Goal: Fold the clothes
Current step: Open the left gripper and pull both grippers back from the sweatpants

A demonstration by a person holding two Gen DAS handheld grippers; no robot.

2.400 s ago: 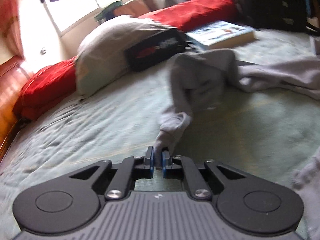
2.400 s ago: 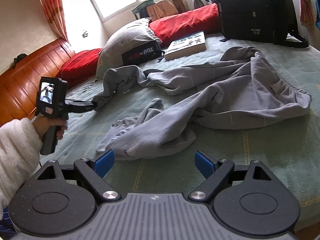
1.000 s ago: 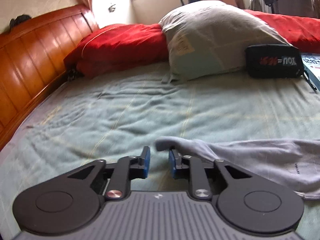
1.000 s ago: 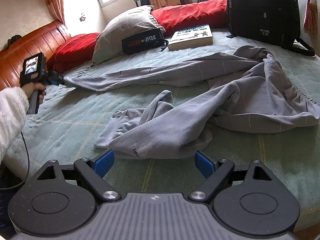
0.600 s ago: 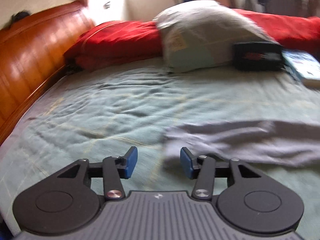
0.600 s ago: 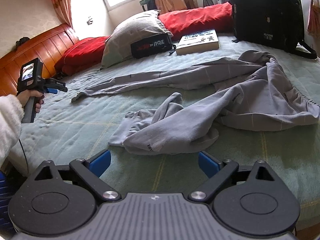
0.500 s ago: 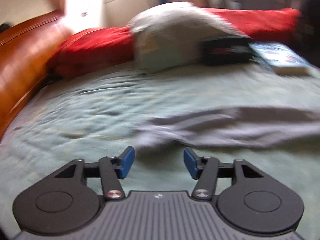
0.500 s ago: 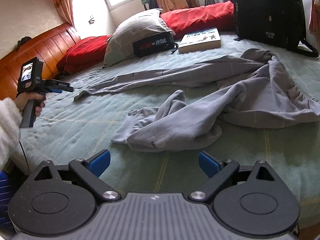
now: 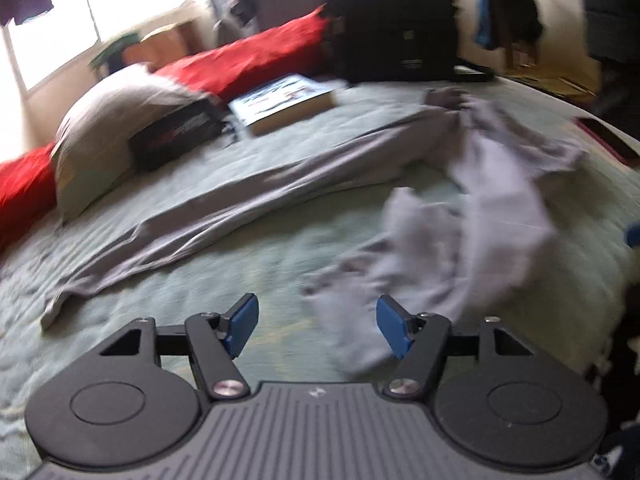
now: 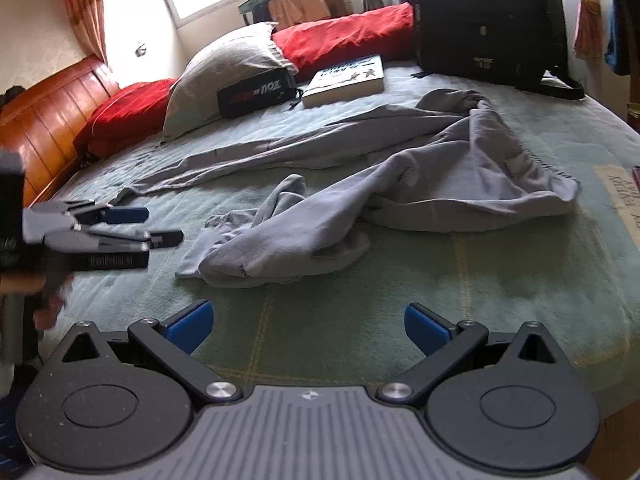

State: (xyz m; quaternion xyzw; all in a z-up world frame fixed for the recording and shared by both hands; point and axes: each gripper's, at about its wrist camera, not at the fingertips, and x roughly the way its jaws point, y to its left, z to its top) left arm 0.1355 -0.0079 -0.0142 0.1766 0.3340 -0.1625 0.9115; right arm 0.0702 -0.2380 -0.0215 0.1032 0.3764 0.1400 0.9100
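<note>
One pair of grey sweatpants is lying spread across the middle of the green bedspread. One leg is stretching out flat toward the headboard side, and the other leg is sitting bunched up in a crumpled heap closer to the cameras, with the waistband end lying over to the right.

The left gripper is hovering low over the bed with its blue pads spread wide apart, holding nothing. That view is blurry, but the bunched leg is sitting right by the right-hand pad. In the right wrist view the same left gripper is showing at the left edge, just beside the cuff of the crumpled leg, with a hand gripping its handle.

The right gripper is also gaping wide and empty, hanging over bare bedspread short of the heap.

Further out, there's one grey pillow, two red pillows lying along the far side, one black pouch leaning against the grey pillow, one book just beside it, and one black backpack standing at the far right. One wooden headboard is running along the left.
</note>
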